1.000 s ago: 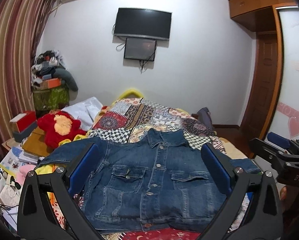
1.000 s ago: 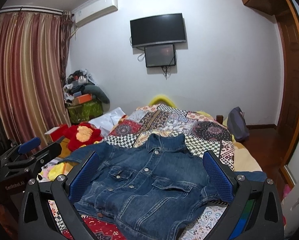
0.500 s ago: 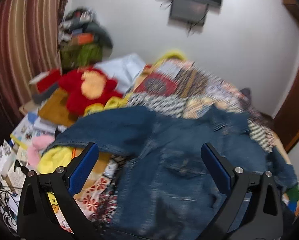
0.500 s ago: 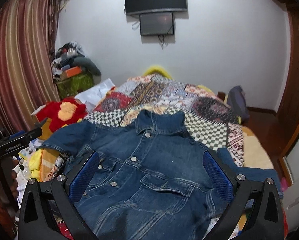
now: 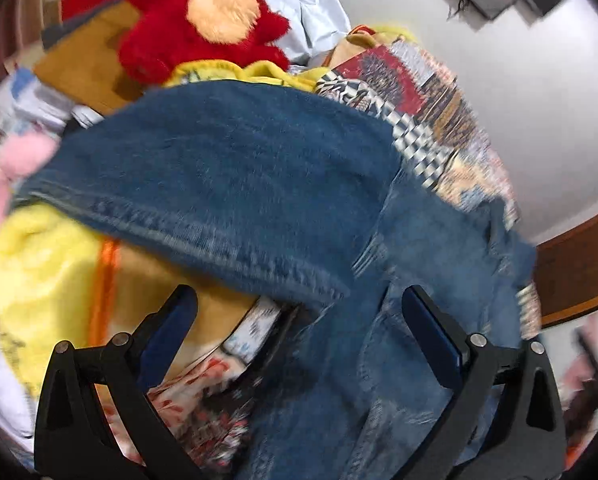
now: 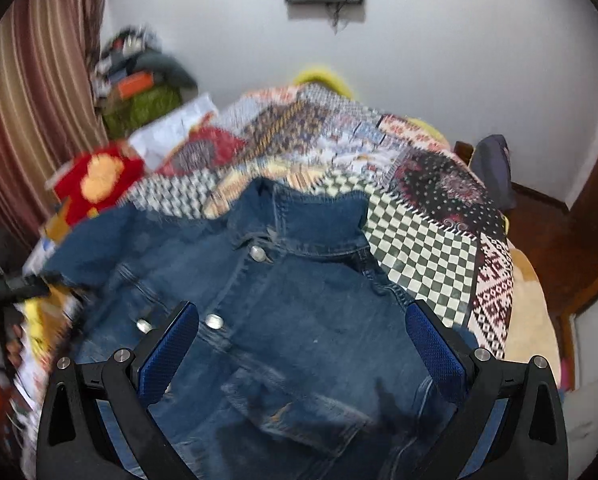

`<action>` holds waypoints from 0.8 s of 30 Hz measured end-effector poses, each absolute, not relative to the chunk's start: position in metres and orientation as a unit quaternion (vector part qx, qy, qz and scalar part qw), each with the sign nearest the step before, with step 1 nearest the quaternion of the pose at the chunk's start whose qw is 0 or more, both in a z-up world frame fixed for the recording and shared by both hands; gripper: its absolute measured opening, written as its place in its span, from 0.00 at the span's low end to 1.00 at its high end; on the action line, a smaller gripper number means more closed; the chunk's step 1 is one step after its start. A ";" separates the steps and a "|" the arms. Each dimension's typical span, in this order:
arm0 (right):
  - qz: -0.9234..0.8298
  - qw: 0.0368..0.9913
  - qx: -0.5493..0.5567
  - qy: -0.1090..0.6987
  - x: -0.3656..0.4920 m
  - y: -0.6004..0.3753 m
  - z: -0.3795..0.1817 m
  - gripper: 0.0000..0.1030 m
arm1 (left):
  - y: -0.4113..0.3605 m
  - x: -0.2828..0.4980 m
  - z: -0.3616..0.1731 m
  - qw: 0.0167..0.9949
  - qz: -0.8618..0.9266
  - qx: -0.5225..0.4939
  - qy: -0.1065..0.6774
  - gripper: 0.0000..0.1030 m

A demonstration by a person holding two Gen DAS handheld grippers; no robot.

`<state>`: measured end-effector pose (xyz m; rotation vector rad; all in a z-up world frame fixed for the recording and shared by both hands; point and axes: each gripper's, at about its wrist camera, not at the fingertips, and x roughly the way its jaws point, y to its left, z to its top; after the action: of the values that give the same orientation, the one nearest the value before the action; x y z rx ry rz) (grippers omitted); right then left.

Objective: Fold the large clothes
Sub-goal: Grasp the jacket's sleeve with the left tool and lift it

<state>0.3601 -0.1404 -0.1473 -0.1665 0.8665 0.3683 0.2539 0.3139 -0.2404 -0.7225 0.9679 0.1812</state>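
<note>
The left gripper has been brought down from a raised overview, so a sleeve grasp is probably being set up. The denim jacket is lying front-up, buttoned, on the patchwork bedspread, its sleeve just ahead of the spread, empty fingers. The right gripper is also being held unclenched over the chest.

Matt blue denim jacket, patterned cloth quilt, fuzzy red plush toy
</note>
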 end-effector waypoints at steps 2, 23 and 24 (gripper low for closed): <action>0.194 0.871 -0.077 0.445 0.379 -0.136 -0.164 1.00 | 0.323 0.257 -0.239 0.819 0.079 -0.354 0.445 0.95; 0.266 0.753 -0.051 0.599 0.407 -0.090 -0.278 0.72 | 0.318 0.305 -0.195 0.873 0.230 -0.158 0.399 0.25; 0.269 0.752 -0.041 0.600 0.406 -0.093 -0.275 0.72 | 0.315 0.302 -0.187 0.877 0.229 -0.152 0.393 0.21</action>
<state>0.4057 -0.0929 -0.2750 -0.0885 1.3102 0.5866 0.3022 0.3147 -0.1872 -0.3178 0.8197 0.4775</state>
